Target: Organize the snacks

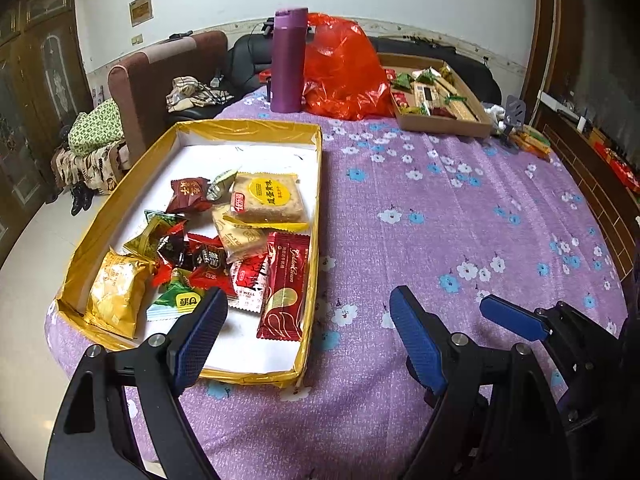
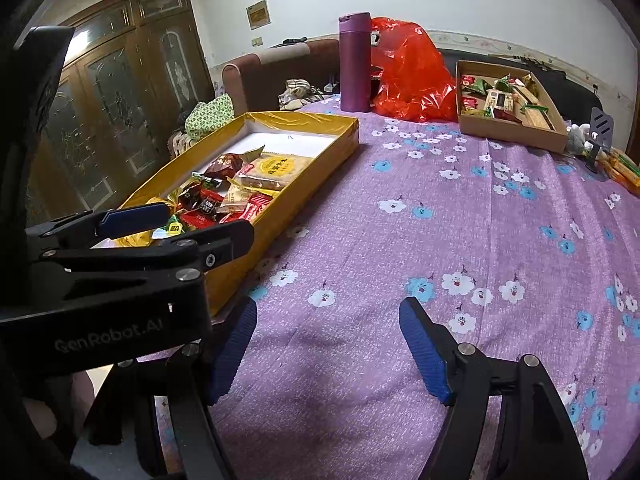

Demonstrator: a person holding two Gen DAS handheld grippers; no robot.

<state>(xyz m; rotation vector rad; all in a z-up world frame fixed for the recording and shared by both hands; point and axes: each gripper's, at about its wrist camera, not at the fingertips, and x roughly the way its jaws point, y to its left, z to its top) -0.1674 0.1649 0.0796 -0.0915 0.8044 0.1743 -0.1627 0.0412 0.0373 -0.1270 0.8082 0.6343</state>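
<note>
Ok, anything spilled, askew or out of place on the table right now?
Mostly tidy. Only oddity: a few orange-green snack bars lie loose on the tablecloth at the far right edge, outside the brown cardboard tray. The yellow tray holds a jumbled heap, nothing spilled.

I'm seeing dim, soft indoor light, shadows pooling on the tablecloth (image 2: 360,240). Fisheye bending is warping the edges; corners are going black.

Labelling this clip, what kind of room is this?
Probably a home living room: a sofa and wooden cabinet stand behind a table with a flowered cloth and snack trays.
</note>
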